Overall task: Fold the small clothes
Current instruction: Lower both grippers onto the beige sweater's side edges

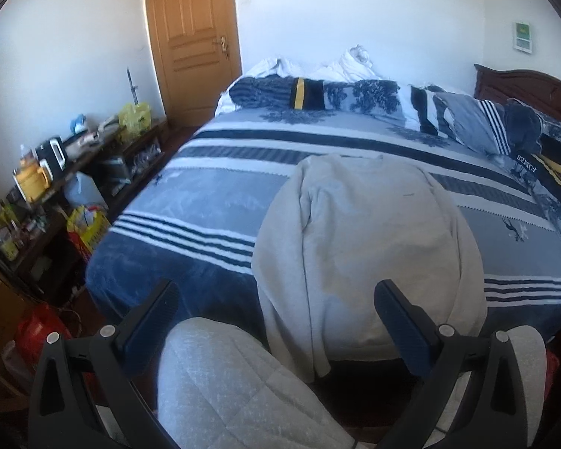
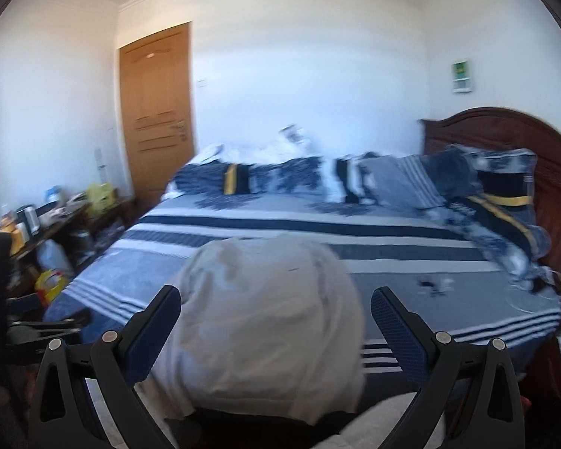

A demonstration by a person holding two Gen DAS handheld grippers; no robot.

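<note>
- The left gripper (image 1: 276, 310) was held released, its fingers spread wide with nothing between them, above the person's quilted knee (image 1: 235, 389); it was probably kept back so the whole garment could be taken in before a grasp.
- The right gripper (image 2: 276, 314) was likewise held released and empty, well apart from the cloth, with the picture blurred as if by motion.
- The sweater (image 1: 366, 247) was laid flat on the near part of the bed (image 1: 190, 202), its hem hanging over the near edge and its neck pointing far; this was judged to be a layout chosen so that both sides could be reached.
- One sleeve (image 1: 280, 247) appeared to be folded in along the left side, so folding was judged barely begun.
- Pillows (image 1: 478, 123) and rumpled bedding were left at the far and right end, clear of the working area.
- A cluttered shelf (image 1: 56, 183) stood to the left, and a door (image 1: 194, 37) was seen closed at the far wall.
</note>
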